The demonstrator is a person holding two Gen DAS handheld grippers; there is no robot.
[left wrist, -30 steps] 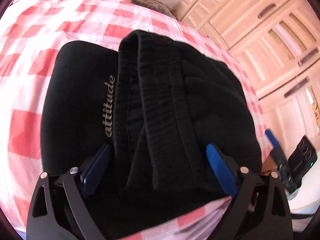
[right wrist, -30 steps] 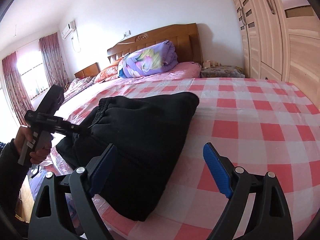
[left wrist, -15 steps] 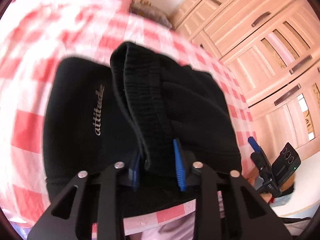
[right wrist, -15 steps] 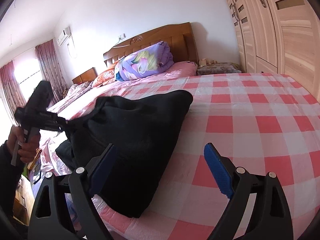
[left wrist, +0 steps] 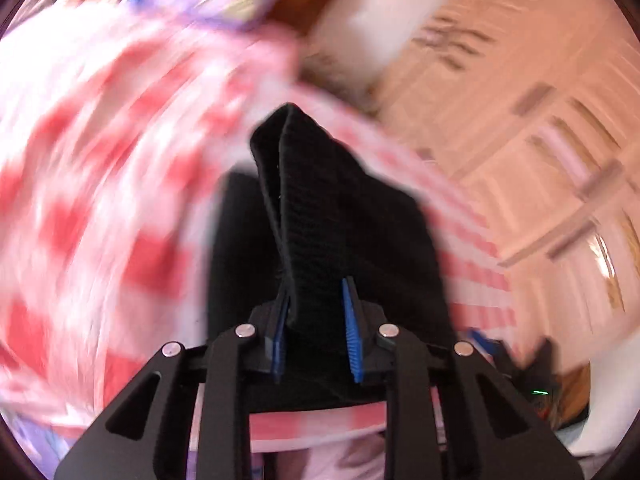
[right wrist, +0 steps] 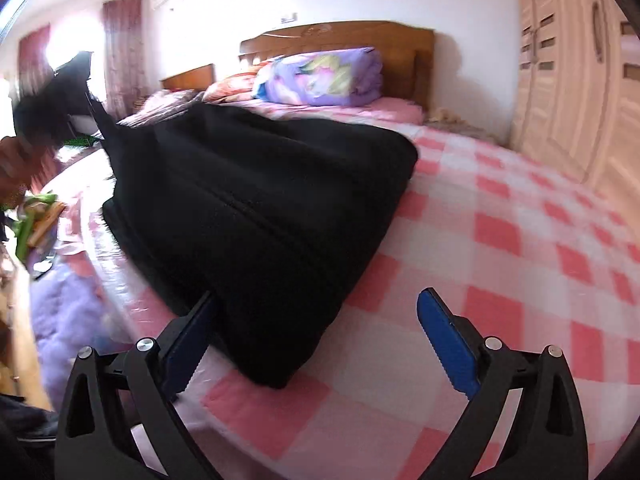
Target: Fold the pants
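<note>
A second ago the left gripper [left wrist: 316, 332] straddled the black pants [right wrist: 260, 216] with jaws wide; now they have closed on the ribbed waistband and lifted it off the checked bedspread [right wrist: 520, 248] — the rest still lies on the bed. The right gripper [right wrist: 316, 344] has been opening wider — a corner of the pants sits between its pads, unpinched.

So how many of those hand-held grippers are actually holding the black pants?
1. The left hand-held gripper pinches a fold of the pants; the right hand-held gripper stands open at their near corner.
</note>
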